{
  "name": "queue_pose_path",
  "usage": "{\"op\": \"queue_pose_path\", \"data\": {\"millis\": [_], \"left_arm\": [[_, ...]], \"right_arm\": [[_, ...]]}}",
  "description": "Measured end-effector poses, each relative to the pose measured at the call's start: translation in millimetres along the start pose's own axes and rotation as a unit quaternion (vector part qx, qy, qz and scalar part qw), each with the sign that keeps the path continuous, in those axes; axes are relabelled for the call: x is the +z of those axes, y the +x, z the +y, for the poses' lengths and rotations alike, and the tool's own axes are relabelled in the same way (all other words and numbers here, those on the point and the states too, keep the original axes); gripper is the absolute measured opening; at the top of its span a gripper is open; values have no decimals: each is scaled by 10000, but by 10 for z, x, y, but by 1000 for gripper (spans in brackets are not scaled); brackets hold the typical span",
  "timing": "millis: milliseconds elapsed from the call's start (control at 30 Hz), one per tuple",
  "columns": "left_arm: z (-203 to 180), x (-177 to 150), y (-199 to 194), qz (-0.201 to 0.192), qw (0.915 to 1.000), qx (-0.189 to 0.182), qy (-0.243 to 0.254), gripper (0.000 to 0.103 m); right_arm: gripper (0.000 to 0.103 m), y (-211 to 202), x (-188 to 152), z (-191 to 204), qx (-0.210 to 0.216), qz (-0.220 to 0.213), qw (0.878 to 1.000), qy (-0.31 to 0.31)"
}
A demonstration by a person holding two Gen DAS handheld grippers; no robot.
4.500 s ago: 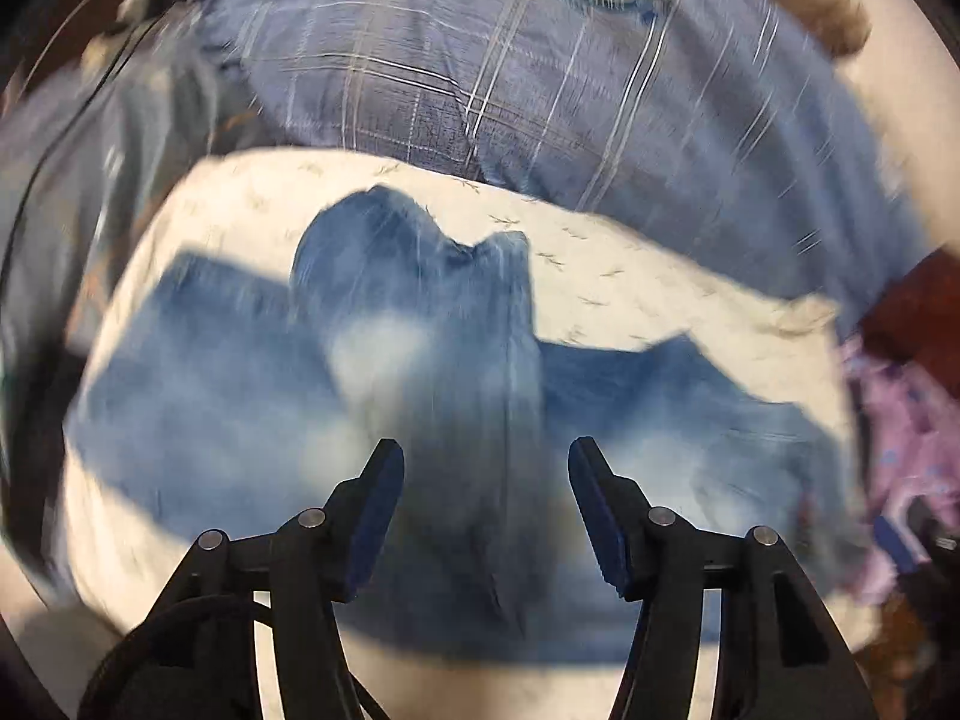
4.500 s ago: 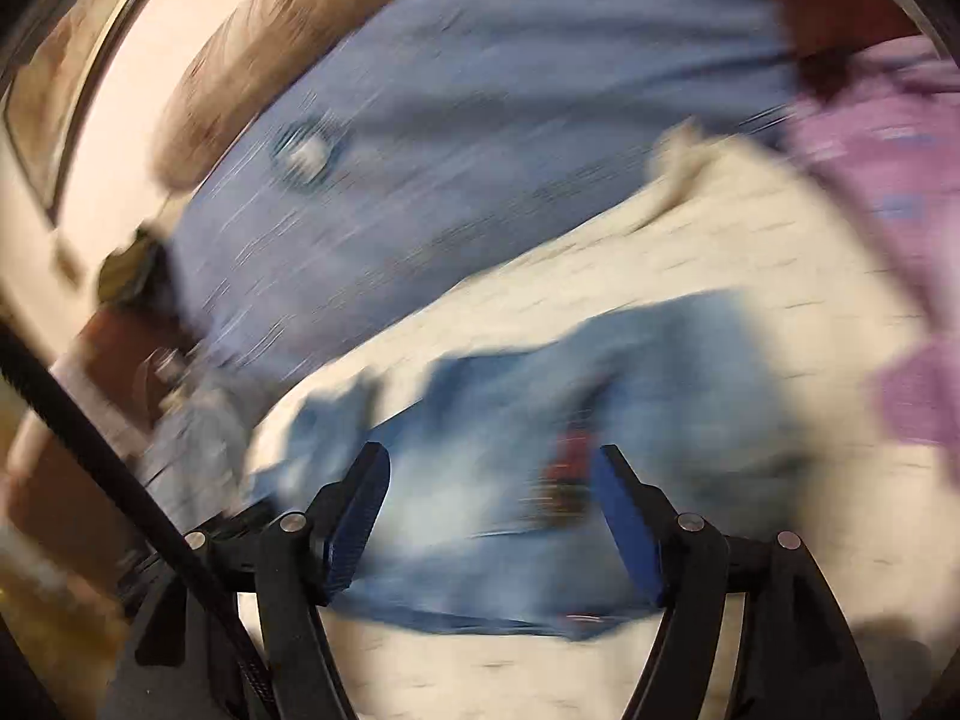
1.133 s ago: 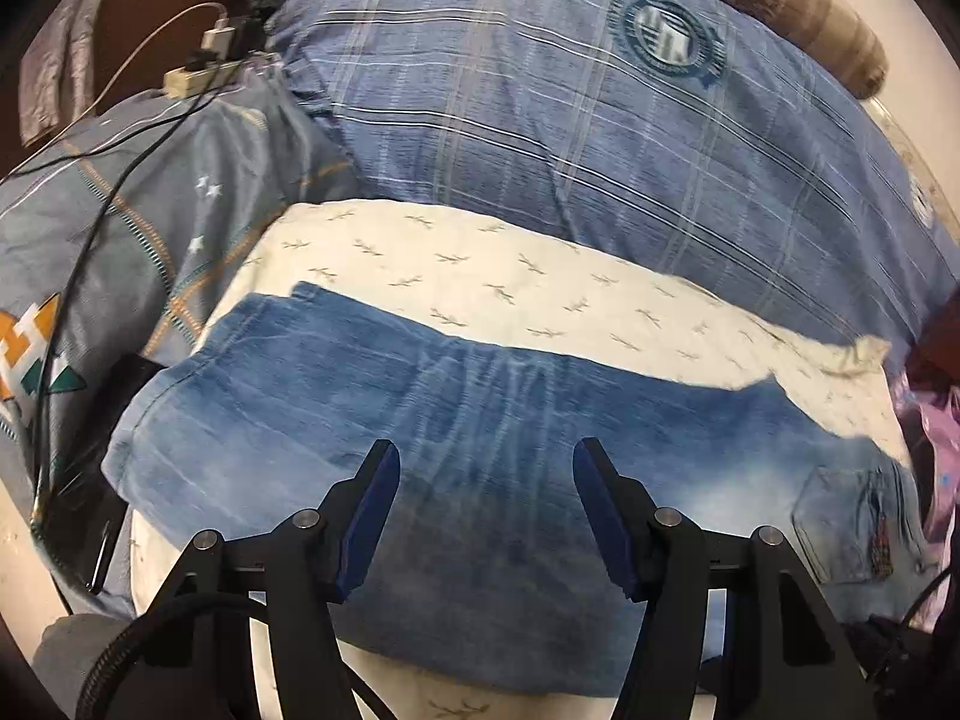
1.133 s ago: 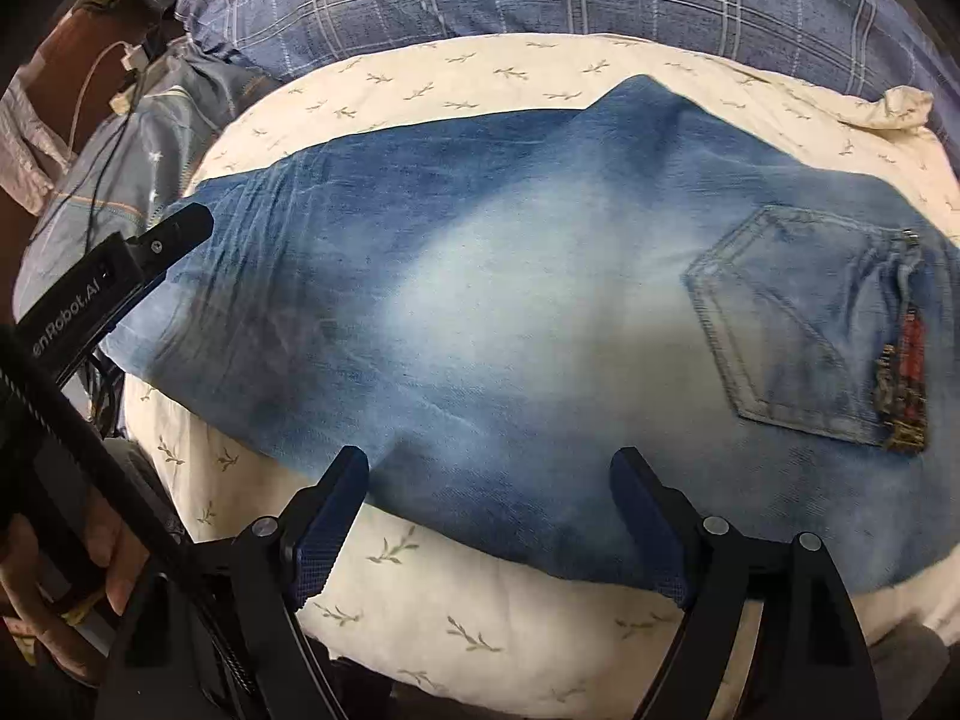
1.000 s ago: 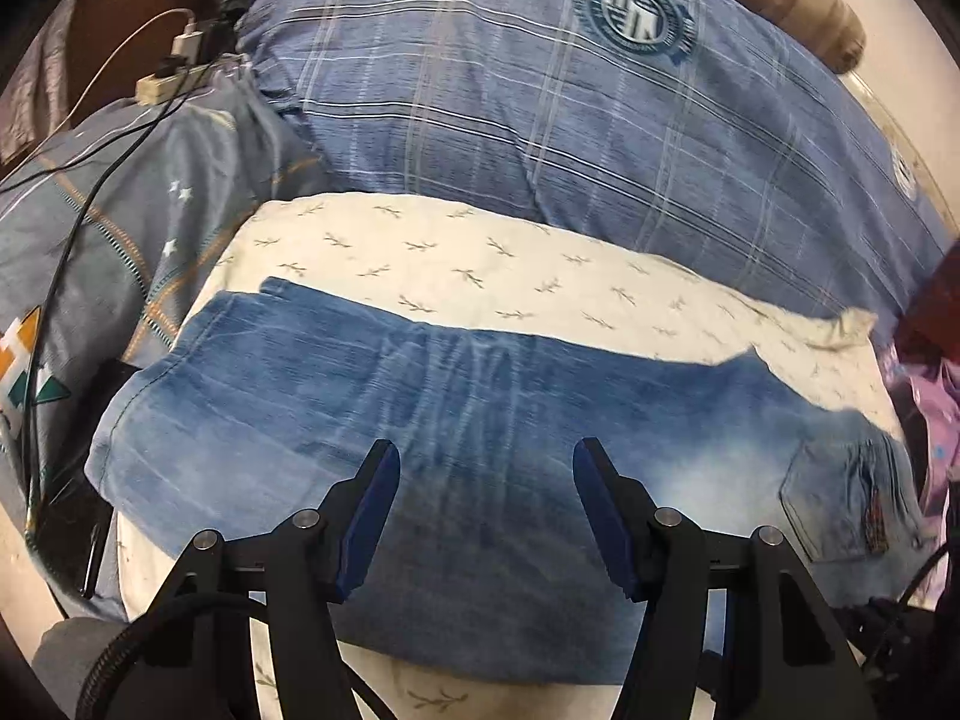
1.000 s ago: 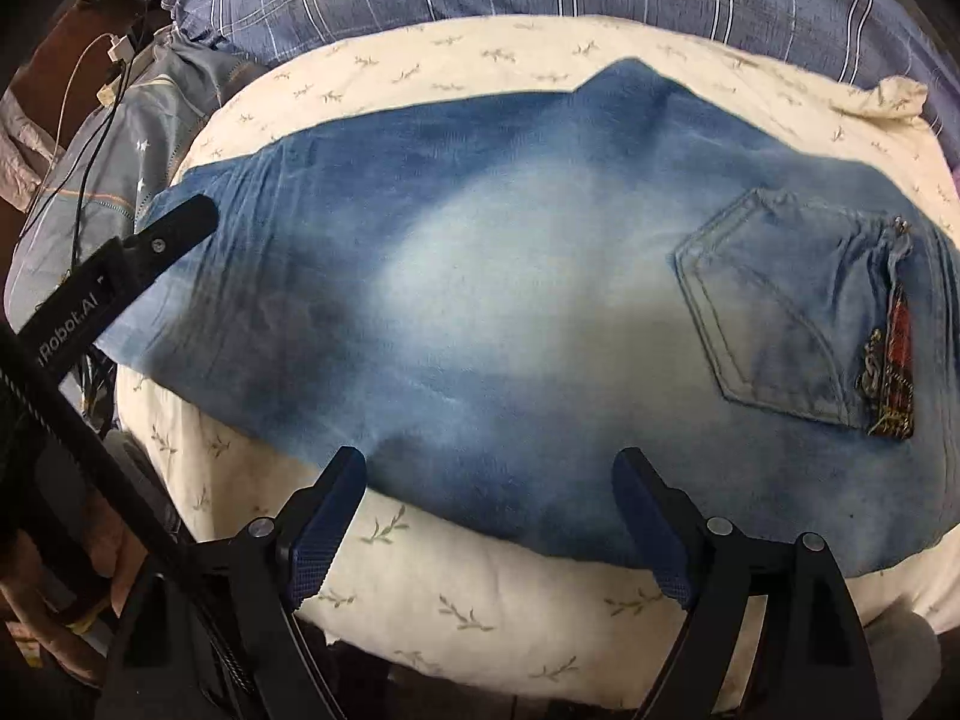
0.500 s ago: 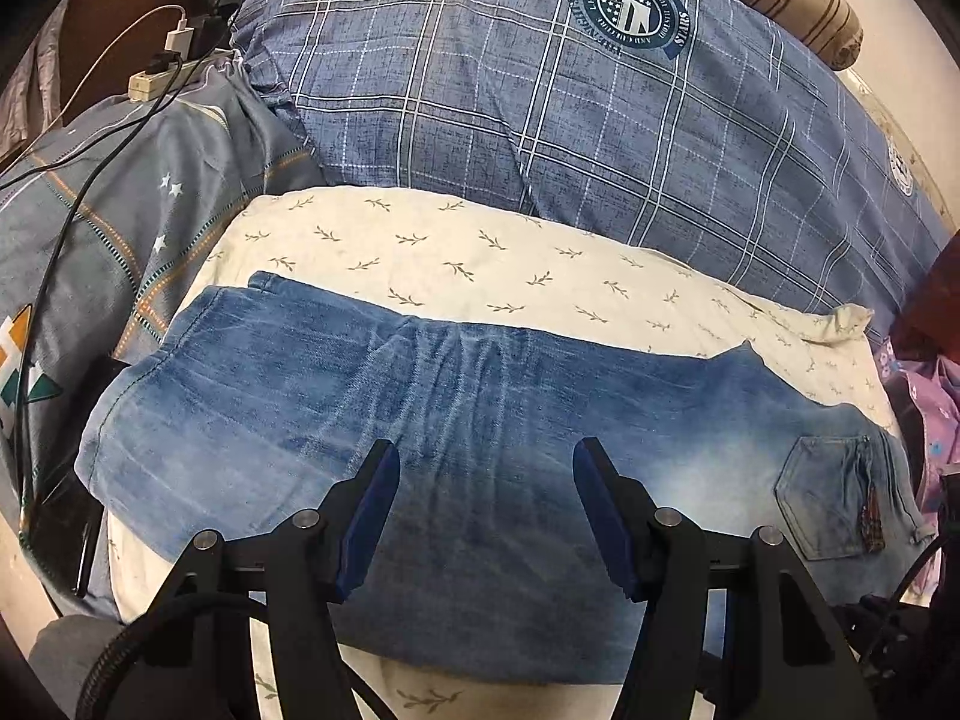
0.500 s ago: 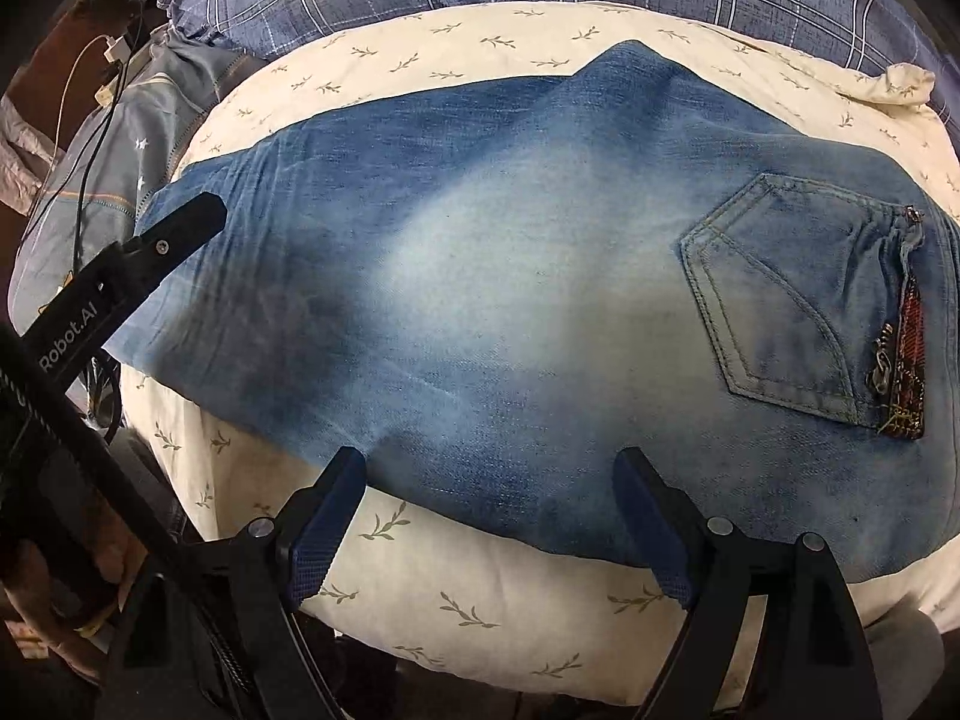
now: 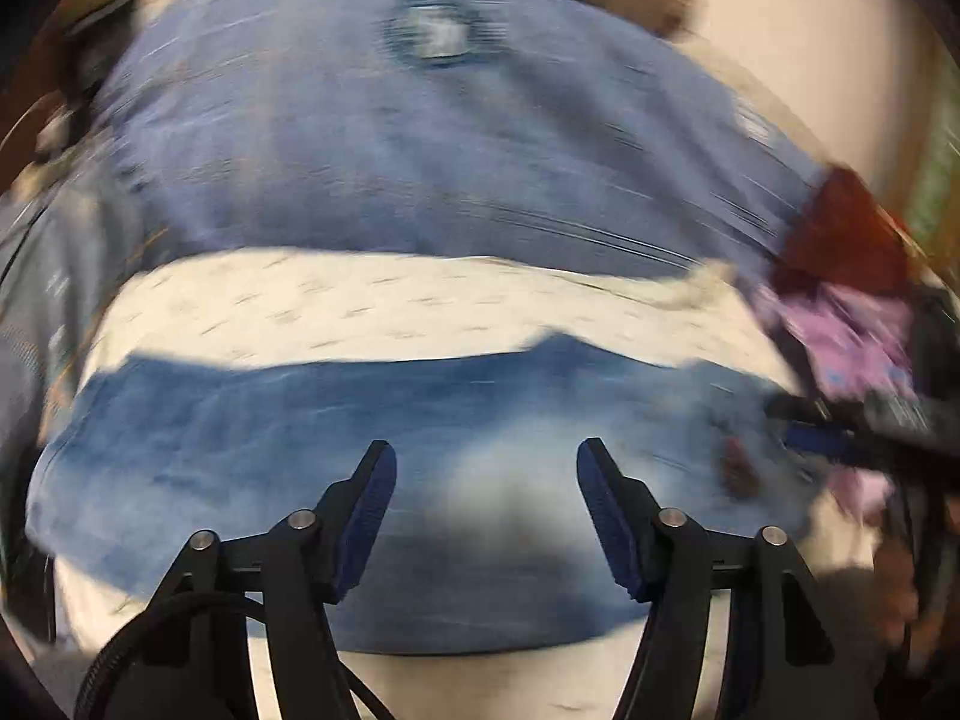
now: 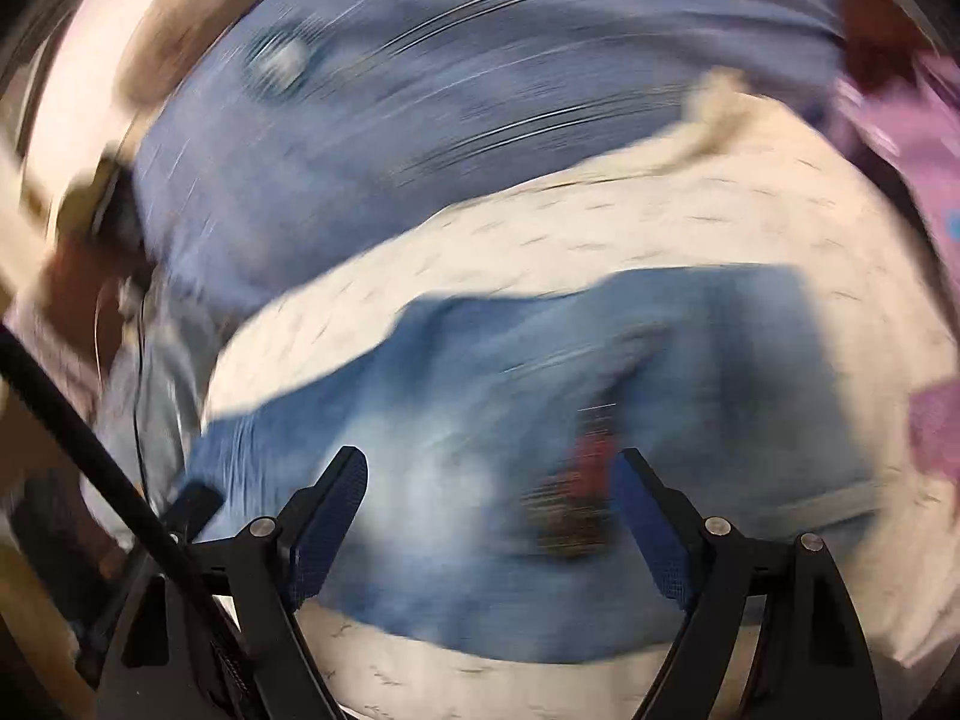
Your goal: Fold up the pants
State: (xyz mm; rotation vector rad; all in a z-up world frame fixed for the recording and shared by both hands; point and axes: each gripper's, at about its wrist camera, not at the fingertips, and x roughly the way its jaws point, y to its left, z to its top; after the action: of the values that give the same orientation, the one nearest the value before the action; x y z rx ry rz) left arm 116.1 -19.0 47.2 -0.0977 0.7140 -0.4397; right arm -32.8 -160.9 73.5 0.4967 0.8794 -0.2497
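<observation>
Pants (image 9: 252, 456) lie flat on a pillow (image 9: 360, 300); left hand-held gripper (image 9: 486, 468) is opening, right hand-held gripper (image 10: 489, 480) gapes wide, both empty above them.

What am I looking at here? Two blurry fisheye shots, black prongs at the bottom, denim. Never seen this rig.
No robot arm: a person holds a two-finger tool in each hand, and a fisheye camera on each tool looks forward along its fingers. One picture is from the left tongs, the other from the right tongs; the black prongs with blue pads are their fingers. The blur comes from camera motion. Both views show blue jeans spread on a cream leaf-print pillow, with a blue plaid blanket behind. Neither tool holds anything: the right stands open, the left's jaws are opening, and the denim lies beyond them, not pinched.
</observation>
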Motion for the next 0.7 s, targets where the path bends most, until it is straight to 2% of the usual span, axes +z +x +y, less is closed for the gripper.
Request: {"op": "queue_pose_path", "data": {"millis": [67,200,267,367,433,467,533,567,600,633,667,700], "left_arm": [[-344,-1,50,240,9980,-350,467,66],[-988,-110,201,557,9859,-1046,1178,66],[-1319,-199,291,681,9768,-1246,1601,66],[-1735,-314,377,694,9635,-1388,2181,66],[-1939,-381,439,684,9565,-1456,2435,66],[-2019,-397,515,711,9542,-1395,2550,62],[-2162,-488,719,1000,9471,-1348,2734,16],[-2172,-511,780,1131,9442,-1396,2760,6],[-2205,-559,810,1214,9417,-1424,2798,5],[-2249,-584,800,1219,9403,-1471,2816,5],[-2213,-570,781,1245,9411,-1564,2728,5],[-2176,-553,762,1317,9423,-1714,2555,5]], "right_arm": [[86,-190,74,-442,-146,-76,9985,513],[79,-390,42,-1021,110,-192,9923,1222],[63,-368,14,-1175,152,-250,9900,1380],[55,-287,-20,-1385,150,-167,9881,1523],[47,-296,-38,-1501,408,-132,9831,1782],[47,-317,-45,-1540,495,-157,9817,1831],[49,-327,-39,-1576,378,-168,9823,1826],[49,-336,-42,-1588,350,-186,9822,1834],[51,-344,-32,-1604,376,-218,9816,1857],[61,-340,-26,-1630,467,-225,9804,1900],[76,-331,-28,-1681,617,-217,9781,1977],[80,-321,-36,-1732,816,-207,9742,2092]]}}
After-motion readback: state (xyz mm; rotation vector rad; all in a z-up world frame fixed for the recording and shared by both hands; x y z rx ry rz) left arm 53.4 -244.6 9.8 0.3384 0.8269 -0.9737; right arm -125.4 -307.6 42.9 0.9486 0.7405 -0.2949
